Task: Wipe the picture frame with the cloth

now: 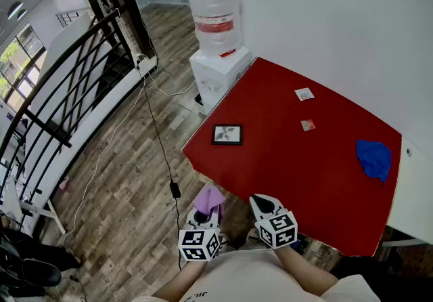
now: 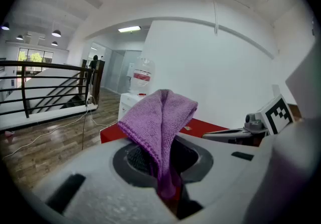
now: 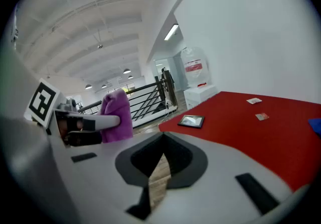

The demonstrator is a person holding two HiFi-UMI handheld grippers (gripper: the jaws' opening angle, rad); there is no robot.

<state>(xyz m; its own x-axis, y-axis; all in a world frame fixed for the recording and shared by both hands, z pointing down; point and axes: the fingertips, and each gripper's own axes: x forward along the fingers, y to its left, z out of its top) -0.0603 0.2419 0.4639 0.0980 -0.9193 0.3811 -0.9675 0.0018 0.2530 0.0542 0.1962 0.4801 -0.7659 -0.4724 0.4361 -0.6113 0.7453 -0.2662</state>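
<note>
The small black picture frame [image 1: 227,134] lies flat near the left corner of the red table [image 1: 318,179]; it also shows in the right gripper view [image 3: 191,121]. My left gripper [image 1: 206,212] hangs off the table's near edge, shut on a purple cloth [image 1: 210,198] that stands up out of its jaws [image 2: 163,117]. Beside it my right gripper [image 1: 261,203] hovers at the table's near edge, jaws together, holding nothing [image 3: 159,168]. Both grippers are well short of the frame.
A blue cloth [image 1: 374,158] lies crumpled at the table's right. Two small cards [image 1: 304,94] [image 1: 308,124] sit toward the far side. A water dispenser [image 1: 216,30] stands against the wall behind the table. A black stair railing [image 1: 74,70] and a floor cable [image 1: 162,152] are at left.
</note>
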